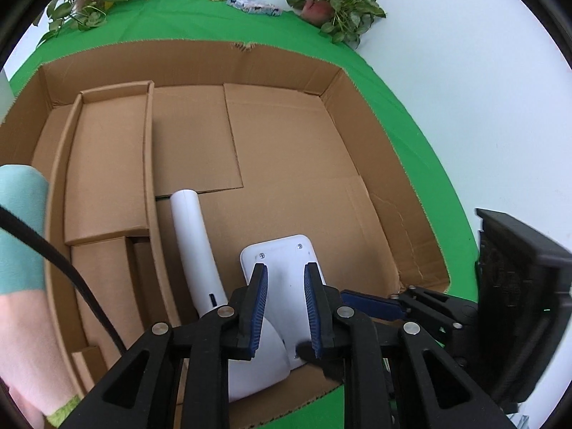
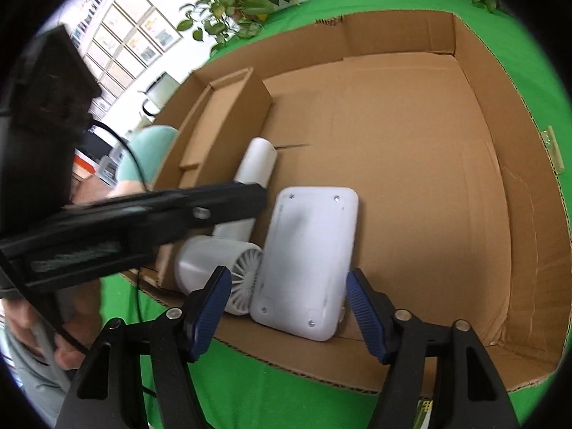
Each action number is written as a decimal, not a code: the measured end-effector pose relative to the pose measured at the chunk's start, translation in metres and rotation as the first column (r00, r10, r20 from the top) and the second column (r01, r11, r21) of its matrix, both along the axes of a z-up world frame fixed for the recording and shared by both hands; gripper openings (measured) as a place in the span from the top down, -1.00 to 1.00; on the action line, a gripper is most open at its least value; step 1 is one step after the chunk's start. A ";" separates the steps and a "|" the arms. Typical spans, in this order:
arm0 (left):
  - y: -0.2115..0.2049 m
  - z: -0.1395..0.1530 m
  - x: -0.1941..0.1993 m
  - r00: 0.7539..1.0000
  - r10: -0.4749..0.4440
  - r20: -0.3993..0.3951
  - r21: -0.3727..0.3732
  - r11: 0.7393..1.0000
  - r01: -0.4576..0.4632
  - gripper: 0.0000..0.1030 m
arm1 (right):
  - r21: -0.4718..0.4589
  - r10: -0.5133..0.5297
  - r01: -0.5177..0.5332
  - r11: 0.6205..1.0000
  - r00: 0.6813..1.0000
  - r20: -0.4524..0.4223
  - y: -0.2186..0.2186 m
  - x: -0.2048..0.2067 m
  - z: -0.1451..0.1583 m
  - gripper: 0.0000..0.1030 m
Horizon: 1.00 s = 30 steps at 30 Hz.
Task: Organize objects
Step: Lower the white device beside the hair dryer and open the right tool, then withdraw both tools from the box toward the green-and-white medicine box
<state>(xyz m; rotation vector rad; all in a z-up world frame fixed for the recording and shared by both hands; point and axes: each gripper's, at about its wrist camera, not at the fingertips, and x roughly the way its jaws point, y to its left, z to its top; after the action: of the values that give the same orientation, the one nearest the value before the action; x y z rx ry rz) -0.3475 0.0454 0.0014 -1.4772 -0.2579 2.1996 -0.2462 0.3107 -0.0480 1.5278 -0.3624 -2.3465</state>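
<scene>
Clearly the placing step is under way: two white things are lying inside the cardboard box (image 2: 475, 136), near its front wall, on the green tabletop (image 2: 250, 386). The white hair dryer (image 2: 218, 268) is lying on its side with its handle running toward the cardboard insert (image 1: 107, 164) at the box's left. The left hand-held gripper (image 1: 285, 307) is clenched narrowly over the dryer's body; whether its pads are actually pressing on it I cannot tell. Just beside the dryer, touching it, the flat white device (image 2: 307, 261) is resting with its screwed underside up. The right hand-held gripper (image 2: 289, 312) is standing released, jaws spread to either side of that device's near end without pressing it. Judging from this, the next move calls for freeing the dryer, then lifting both grippers straight up so neither item gets dragged along.
</scene>
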 end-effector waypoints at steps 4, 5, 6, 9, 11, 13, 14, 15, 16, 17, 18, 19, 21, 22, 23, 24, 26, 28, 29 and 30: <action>-0.011 0.007 0.011 0.999 0.019 -0.040 0.006 1.000 -0.019 0.63 | 0.067 -0.011 0.012 0.998 1.000 -0.019 -0.005 0.004 0.002 0.08; -0.013 0.011 0.016 0.997 0.029 -0.068 0.002 1.000 -0.029 0.63 | 0.077 -0.017 0.019 0.997 1.000 -0.021 -0.005 0.005 0.003 0.16; -0.015 0.017 0.023 0.993 0.044 -0.114 -0.009 0.999 -0.045 0.63 | 0.091 -0.029 0.031 0.995 0.999 -0.030 -0.005 0.008 0.005 0.17; -0.019 0.043 0.056 0.953 0.075 -0.293 -0.041 0.995 -0.091 0.62 | 0.209 -0.083 0.119 0.971 0.982 -0.172 -0.010 0.029 0.026 -0.07; -0.019 0.064 0.086 0.901 0.094 -0.424 -0.071 0.988 -0.136 0.31 | 0.247 -0.078 0.163 0.955 0.945 -0.318 -0.016 0.055 0.045 -0.59; -0.017 0.083 0.120 0.822 0.113 -0.558 -0.104 0.973 -0.205 -0.48 | 0.268 -0.059 0.202 0.942 0.886 -0.460 -0.023 0.087 0.064 -0.65; -0.016 0.090 0.138 0.775 0.128 -0.619 -0.107 0.964 -0.244 -0.95 | 0.285 -0.057 0.228 0.931 0.861 -0.505 -0.026 0.100 0.069 -0.65; -0.016 0.096 0.155 0.724 0.147 -0.674 -0.110 0.949 -0.295 -0.98 | 0.290 -0.062 0.252 0.923 0.842 -0.536 -0.028 0.109 0.072 -0.65; -0.015 0.100 0.169 0.684 0.154 -0.714 -0.114 0.937 -0.330 -0.98 | 0.286 -0.076 0.279 0.917 0.824 -0.562 -0.029 0.120 0.074 -0.65; -0.014 0.101 0.180 0.668 0.149 -0.729 -0.122 0.932 -0.342 -0.98 | 0.275 -0.089 0.296 0.915 0.812 -0.577 -0.029 0.127 0.075 -0.64; -0.015 0.103 0.189 0.662 0.153 -0.734 -0.123 0.928 -0.352 -0.98 | 0.258 -0.102 0.308 0.916 0.800 -0.592 -0.028 0.136 0.075 -0.59; -0.017 0.102 0.197 0.655 0.177 -0.734 -0.108 0.923 -0.369 -0.96 | 0.250 -0.111 0.318 0.915 0.791 -0.601 -0.028 0.142 0.074 -0.48; -0.023 0.097 0.208 0.658 0.211 -0.723 -0.087 0.917 -0.389 -0.31 | 0.291 -0.116 0.343 0.893 0.801 -0.588 -0.031 0.146 0.070 0.86; -0.027 0.094 0.213 0.677 0.203 -0.707 -0.097 0.921 -0.377 0.76 | 0.304 -0.117 0.347 0.887 0.807 -0.578 -0.032 0.147 0.069 0.98; -0.028 0.091 0.214 0.712 0.189 -0.677 -0.123 0.924 -0.362 0.99 | 0.297 -0.121 0.346 0.890 0.808 -0.577 -0.033 0.148 0.068 0.96; -0.031 0.088 0.217 0.730 0.192 -0.656 -0.126 0.926 -0.356 0.99 | 0.287 -0.123 0.341 0.895 0.808 -0.576 -0.033 0.152 0.068 0.95; -0.033 0.083 0.229 0.721 0.199 -0.663 -0.114 0.926 -0.360 0.97 | 0.284 -0.109 0.323 0.903 0.811 -0.574 -0.038 0.155 0.066 0.76; -0.031 0.082 0.240 0.702 0.207 -0.681 -0.136 0.907 -0.399 0.46 | 0.292 -0.093 0.313 0.904 0.809 -0.580 -0.041 0.163 0.068 -0.47; -0.032 0.083 0.245 0.694 0.221 -0.685 -0.138 0.896 -0.422 -0.61 | 0.280 -0.093 0.315 0.907 0.797 -0.597 -0.042 0.168 0.068 -1.00; -0.035 0.083 0.249 0.681 0.245 -0.690 -0.120 0.889 -0.441 -1.00 | 0.261 -0.099 0.320 0.910 0.782 -0.615 -0.042 0.174 0.069 -1.00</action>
<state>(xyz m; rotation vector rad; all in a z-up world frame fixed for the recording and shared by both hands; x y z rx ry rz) -0.0981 0.0107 0.0839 -0.6869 0.0257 3.0220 -0.0724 0.2688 0.0208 0.8022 0.0564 -3.0415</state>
